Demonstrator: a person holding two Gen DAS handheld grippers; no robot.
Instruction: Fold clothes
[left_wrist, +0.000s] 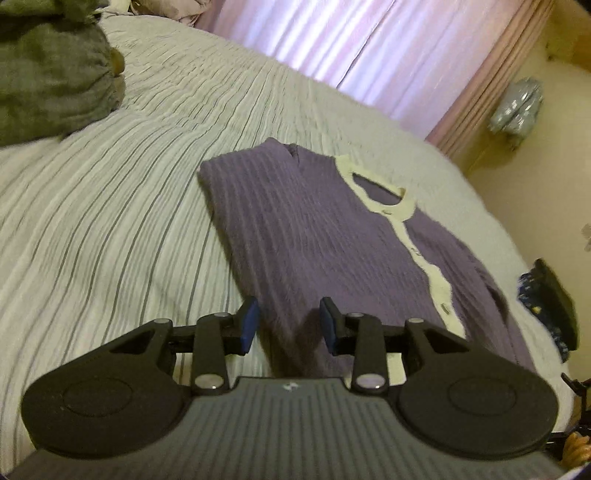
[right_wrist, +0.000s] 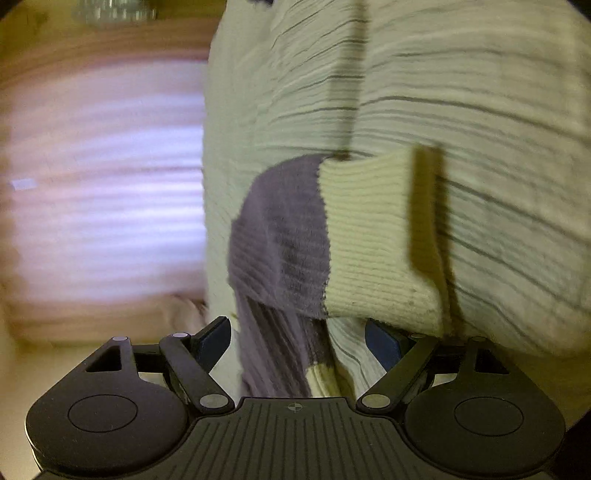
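Purple cardigan (left_wrist: 332, 229) lay on the bed (left_wrist: 110, 221); both grippers, left (left_wrist: 289, 325) and right (right_wrist: 299, 343), had fingers apart, empty. I feared the sleeve (right_wrist: 280, 236) bunching if pinched carelessly.

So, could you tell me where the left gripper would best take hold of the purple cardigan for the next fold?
Probably the near hem of the purple cardigan, just ahead of the left gripper. It lies flat, folded lengthwise on the bed, so come in low with open jaws and pinch all layers.
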